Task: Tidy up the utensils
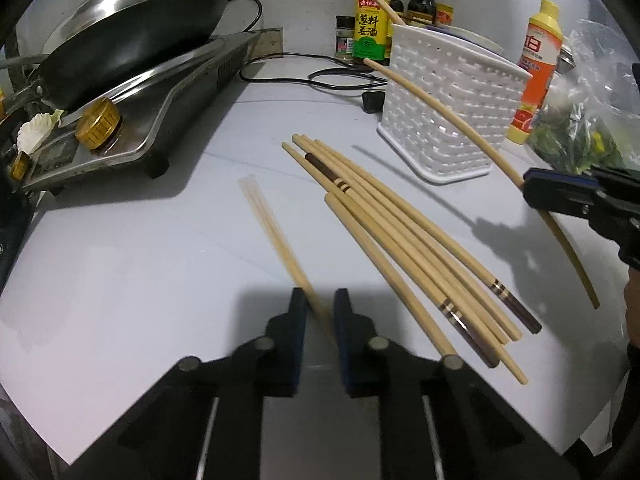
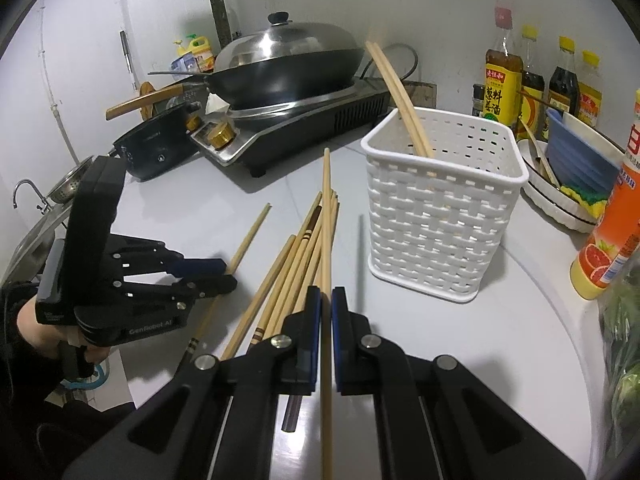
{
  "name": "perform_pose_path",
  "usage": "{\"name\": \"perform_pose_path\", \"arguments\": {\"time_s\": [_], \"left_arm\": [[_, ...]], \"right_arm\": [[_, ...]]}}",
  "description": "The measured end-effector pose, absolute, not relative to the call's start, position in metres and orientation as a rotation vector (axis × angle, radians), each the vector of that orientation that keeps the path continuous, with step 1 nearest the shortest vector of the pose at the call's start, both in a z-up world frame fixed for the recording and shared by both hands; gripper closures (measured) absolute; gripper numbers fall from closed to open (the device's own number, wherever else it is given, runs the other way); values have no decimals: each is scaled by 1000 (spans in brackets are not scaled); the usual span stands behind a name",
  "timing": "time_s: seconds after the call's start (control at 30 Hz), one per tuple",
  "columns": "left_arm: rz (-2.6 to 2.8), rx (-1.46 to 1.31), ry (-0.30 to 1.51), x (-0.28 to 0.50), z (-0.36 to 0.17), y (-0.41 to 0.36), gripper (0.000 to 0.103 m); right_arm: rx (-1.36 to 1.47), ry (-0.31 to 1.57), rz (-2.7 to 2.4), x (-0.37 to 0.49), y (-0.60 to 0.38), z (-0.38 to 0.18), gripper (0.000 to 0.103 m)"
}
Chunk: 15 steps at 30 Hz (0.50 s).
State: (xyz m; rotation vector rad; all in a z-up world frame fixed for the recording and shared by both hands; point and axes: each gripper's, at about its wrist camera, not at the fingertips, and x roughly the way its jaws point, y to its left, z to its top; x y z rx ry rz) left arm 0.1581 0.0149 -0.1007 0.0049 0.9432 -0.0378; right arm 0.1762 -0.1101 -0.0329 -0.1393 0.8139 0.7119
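My left gripper point(image 1: 320, 306) is shut on a single pale chopstick point(image 1: 276, 240) that slants away across the white counter; the right wrist view shows this gripper point(image 2: 230, 274) low on the left, held by a hand. My right gripper point(image 2: 327, 308) is shut on another chopstick point(image 2: 327, 216), held in the air and pointing ahead; in the left wrist view this gripper point(image 1: 530, 190) is at the right edge. Several loose chopsticks point(image 1: 400, 240) lie in a pile between the two grippers. The white woven basket point(image 2: 436, 216) holds two upright chopsticks point(image 2: 400, 92).
A gas stove with a lidded wok point(image 1: 132, 40) fills the back left. Sauce bottles point(image 1: 370, 20) and a black power cord point(image 1: 320, 76) lie behind the basket. An orange bottle point(image 1: 538, 68), a bag of greens point(image 1: 580, 136) and stacked dishes point(image 2: 568, 160) crowd the right.
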Motion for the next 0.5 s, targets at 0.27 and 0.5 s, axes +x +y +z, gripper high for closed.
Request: {"name": "perform_pose_path", "arguments": {"time_s": [0.27,0.5], "left_arm": [[-57,-61,935,154,-100,23,97],[-56,-94,885,148,-86,31,97]], "right_arm": [[-147,795,736,172,-107,-27,98],[-157,781,746,170,-105,-21,98]]}}
